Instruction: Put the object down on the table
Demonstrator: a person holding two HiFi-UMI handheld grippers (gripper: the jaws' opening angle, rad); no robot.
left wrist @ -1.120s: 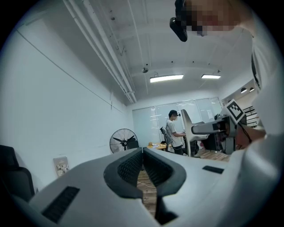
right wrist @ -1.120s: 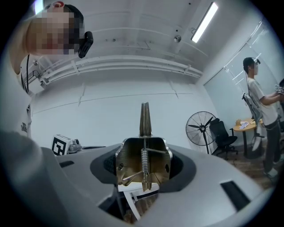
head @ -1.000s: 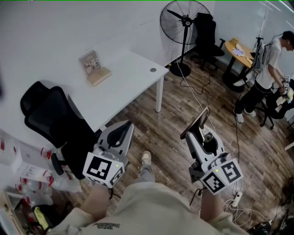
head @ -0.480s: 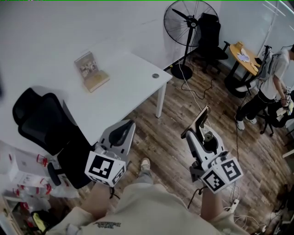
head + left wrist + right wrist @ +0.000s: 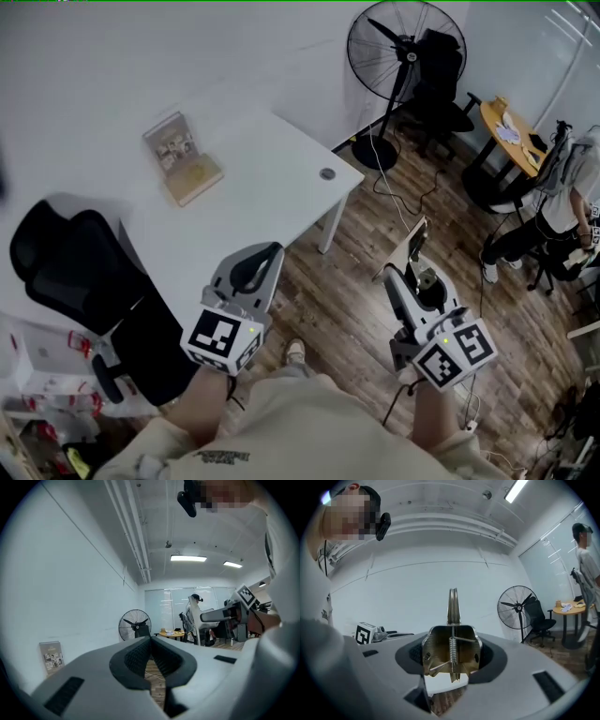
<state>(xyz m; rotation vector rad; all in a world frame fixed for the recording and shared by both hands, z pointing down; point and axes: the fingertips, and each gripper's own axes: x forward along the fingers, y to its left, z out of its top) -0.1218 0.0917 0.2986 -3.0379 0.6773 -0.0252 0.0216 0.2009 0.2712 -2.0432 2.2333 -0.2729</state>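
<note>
My right gripper (image 5: 405, 270) is shut on a brass-coloured metal spring clip (image 5: 413, 246), held over the wooden floor to the right of the white table (image 5: 262, 192). In the right gripper view the clip (image 5: 451, 654) fills the gap between the jaws, its coil spring facing the camera and its thin flat end standing upright. My left gripper (image 5: 262, 253) hangs near the table's front edge, shut with nothing in it; its ribbed pads (image 5: 140, 656) meet at the tip.
A photo frame on a wooden stand (image 5: 178, 157) sits on the table's far side. A black office chair (image 5: 70, 267) stands at the left. Behind the table are a floor fan (image 5: 405, 47), cables on the floor, a round yellow table (image 5: 511, 127) and a person (image 5: 567, 202).
The view has drifted so the table and fan sit further right and nearer. Both grippers keep their pose, and the right still holds the clip.
</note>
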